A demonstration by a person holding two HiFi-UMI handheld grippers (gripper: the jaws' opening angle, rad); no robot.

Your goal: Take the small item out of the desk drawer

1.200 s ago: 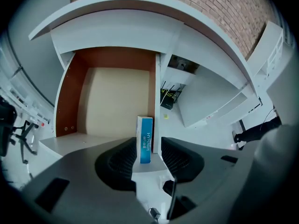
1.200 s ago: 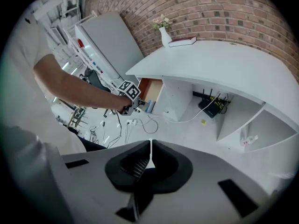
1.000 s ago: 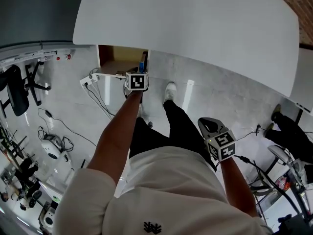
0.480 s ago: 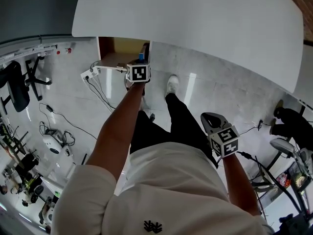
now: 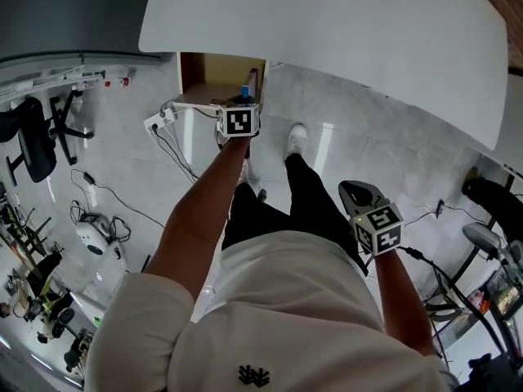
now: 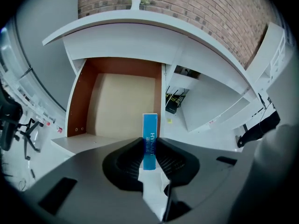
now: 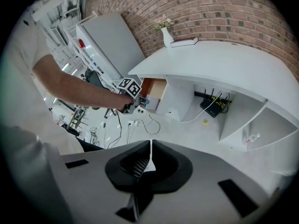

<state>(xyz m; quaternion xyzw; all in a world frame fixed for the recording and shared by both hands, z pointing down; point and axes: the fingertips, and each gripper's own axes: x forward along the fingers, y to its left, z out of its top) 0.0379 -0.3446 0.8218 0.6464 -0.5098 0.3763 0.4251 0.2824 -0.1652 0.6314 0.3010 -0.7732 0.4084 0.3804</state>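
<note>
The white curved counter (image 5: 343,31) fills the top of the head view, and a brick wall (image 6: 201,13) rises behind it. Under the counter's left end the desk drawer (image 6: 119,101) stands open, showing brown sides and a pale bottom. A person in a white shirt (image 5: 278,317) stands over the pale floor (image 5: 384,153) with the left arm stretched toward the drawer. The left gripper (image 6: 149,146) is at the drawer's front, its jaws pinching a small blue box (image 6: 150,130) that stands upright between the pads, its top against the drawer's right wall; whether it is fully clear of the drawer cannot be told. The right gripper (image 7: 149,158) hangs low by the person's side, well apart from the drawer, with its jaws pressed together on nothing. A white power strip (image 5: 159,119) lies on the floor just left of the drawer.
</note>
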